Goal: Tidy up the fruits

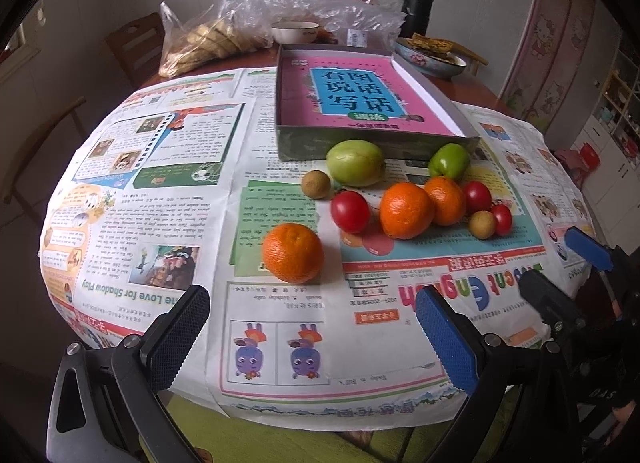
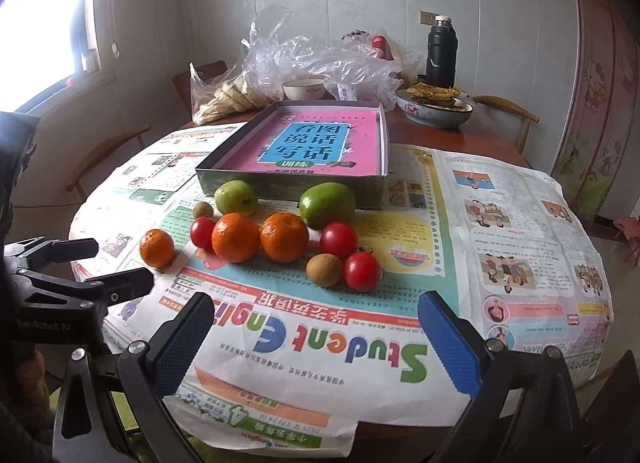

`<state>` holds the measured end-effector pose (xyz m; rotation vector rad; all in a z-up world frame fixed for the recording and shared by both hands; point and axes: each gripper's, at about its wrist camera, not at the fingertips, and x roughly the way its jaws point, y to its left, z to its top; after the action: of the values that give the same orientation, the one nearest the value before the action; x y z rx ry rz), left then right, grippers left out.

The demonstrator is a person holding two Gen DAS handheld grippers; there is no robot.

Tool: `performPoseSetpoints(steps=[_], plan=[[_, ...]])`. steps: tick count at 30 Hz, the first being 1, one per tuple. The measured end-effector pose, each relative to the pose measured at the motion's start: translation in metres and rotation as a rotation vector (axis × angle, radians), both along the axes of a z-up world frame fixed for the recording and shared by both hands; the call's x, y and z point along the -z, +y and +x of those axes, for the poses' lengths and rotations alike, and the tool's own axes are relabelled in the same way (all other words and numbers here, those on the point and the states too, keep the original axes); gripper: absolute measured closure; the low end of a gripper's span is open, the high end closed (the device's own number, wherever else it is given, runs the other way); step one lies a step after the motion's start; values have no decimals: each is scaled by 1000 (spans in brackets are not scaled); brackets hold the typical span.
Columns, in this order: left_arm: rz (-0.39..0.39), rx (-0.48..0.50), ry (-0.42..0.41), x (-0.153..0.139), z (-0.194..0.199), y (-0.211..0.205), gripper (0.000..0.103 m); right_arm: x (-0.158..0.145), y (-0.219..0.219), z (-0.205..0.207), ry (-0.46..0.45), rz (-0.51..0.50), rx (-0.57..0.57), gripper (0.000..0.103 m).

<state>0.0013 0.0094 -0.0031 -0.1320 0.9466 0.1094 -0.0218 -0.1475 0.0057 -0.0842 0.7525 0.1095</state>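
Orange, red and green fruit lies loose on a newspaper [image 2: 400, 327] spread over the round table [image 2: 492, 143], all of it just in front of a shallow open box [image 2: 292, 183] lined with a pink book cover. One lone orange [image 1: 293, 253] sits apart, nearest the left gripper [image 1: 312, 337]. Behind it, two more oranges [image 2: 260, 241] touch each other, with small red tomatoes [image 2: 338, 241], brownish round fruits [image 2: 324, 269] and two green fruits [image 2: 327, 203] crowded around them.

Both grippers hover short of the fruit, empty, with jaws spread wide; the right gripper [image 2: 316, 341] faces the right end of the cluster.

Risks, as I judge them: round fruit rolls easily, and closing on one piece in the tight cluster could nudge its neighbours toward the table edge. The tomatoes look soft enough to bruise under a hard squeeze. Loose paper may slide or bunch under a dragging finger. The near wall of the box must be cleared when lifting fruit in.

Farther back stand plastic bags [image 2: 320, 59], a white bowl [image 2: 304, 89], a dish of food [image 2: 436, 107] and a black flask [image 2: 441, 53], all well apart from the fruit.
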Motion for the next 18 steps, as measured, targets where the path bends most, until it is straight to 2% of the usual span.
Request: performPoseSetpoints(steps=[10, 18], plan=[[27, -37, 23, 9, 11, 15, 1, 5, -16, 26, 31, -16, 15, 0], [-22, -27, 39, 19, 21, 31, 1, 12, -32, 46, 66, -21, 31, 1]])
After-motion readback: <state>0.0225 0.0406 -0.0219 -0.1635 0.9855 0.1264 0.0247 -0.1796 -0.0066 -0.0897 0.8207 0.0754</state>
